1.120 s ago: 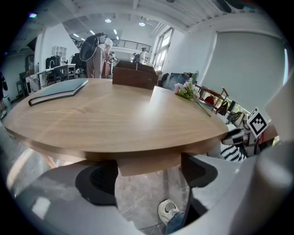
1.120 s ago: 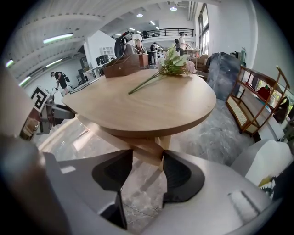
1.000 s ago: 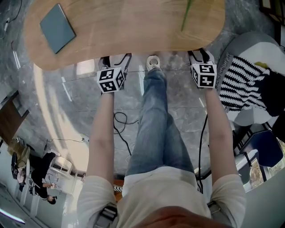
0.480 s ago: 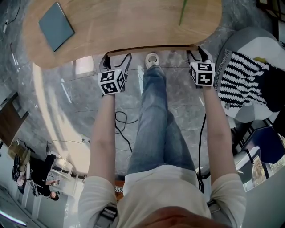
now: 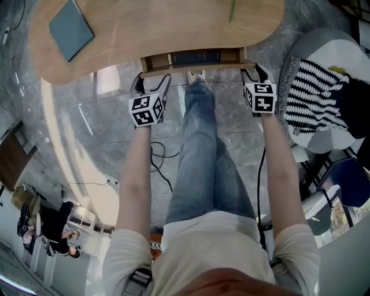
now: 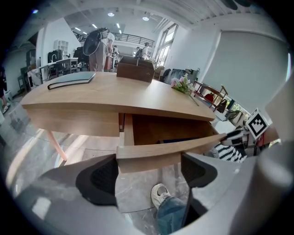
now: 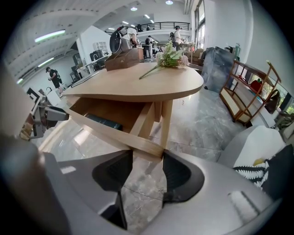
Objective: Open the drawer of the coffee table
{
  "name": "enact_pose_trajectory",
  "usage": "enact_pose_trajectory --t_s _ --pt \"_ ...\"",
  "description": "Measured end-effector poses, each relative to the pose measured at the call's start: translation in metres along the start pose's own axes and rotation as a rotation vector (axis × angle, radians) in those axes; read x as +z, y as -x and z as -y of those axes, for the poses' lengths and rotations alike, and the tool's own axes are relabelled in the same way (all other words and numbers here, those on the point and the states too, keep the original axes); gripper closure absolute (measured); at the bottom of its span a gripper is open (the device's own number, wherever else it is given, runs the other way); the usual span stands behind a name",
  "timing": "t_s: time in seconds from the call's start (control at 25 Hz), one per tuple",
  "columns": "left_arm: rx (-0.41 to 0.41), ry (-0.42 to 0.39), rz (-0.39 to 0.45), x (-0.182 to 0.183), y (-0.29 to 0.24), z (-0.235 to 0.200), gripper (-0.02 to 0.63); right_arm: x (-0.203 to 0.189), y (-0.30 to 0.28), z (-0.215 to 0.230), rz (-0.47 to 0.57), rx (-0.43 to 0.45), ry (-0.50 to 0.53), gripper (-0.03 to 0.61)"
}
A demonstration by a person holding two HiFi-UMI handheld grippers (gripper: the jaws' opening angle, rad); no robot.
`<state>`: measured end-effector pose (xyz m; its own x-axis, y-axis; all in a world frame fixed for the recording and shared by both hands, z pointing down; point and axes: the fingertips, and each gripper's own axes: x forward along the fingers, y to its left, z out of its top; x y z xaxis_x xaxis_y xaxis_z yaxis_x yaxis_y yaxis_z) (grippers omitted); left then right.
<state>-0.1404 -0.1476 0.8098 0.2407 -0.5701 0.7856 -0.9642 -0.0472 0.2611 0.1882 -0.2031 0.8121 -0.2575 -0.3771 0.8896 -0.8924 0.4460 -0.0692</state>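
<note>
The oval wooden coffee table (image 5: 156, 29) has its drawer (image 5: 196, 58) pulled partly out toward me. A dark blue book (image 5: 196, 56) lies inside. My left gripper (image 5: 153, 75) is shut on the left end of the drawer front (image 6: 156, 153), which sits between its black pads (image 6: 98, 181). My right gripper (image 5: 254, 70) is shut on the right end of the drawer front (image 7: 119, 137), whose corner is wedged between its fingers (image 7: 179, 176). From the right gripper view, the book (image 7: 103, 121) shows in the open drawer.
My leg (image 5: 199, 150) and white shoe (image 5: 196, 76) stand between the grippers, just before the drawer. A teal notebook (image 5: 70, 29) and a flower stem (image 5: 232, 10) lie on the tabletop. An armchair with a striped cushion (image 5: 315, 98) is at the right. Cables (image 5: 159, 159) trail on the floor.
Both grippers moved back toward me together, and the drawer slid out from under the tabletop. Its inside and the dark book now show.
</note>
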Motion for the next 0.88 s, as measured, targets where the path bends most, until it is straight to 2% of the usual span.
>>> enact_pose_trajectory --t_s 0.88 --pt "-0.007 0.01 -0.041 -0.061 0.036 0.016 0.181 -0.064 0.028 -0.019 -0.062 -0.015 -0.021 0.374"
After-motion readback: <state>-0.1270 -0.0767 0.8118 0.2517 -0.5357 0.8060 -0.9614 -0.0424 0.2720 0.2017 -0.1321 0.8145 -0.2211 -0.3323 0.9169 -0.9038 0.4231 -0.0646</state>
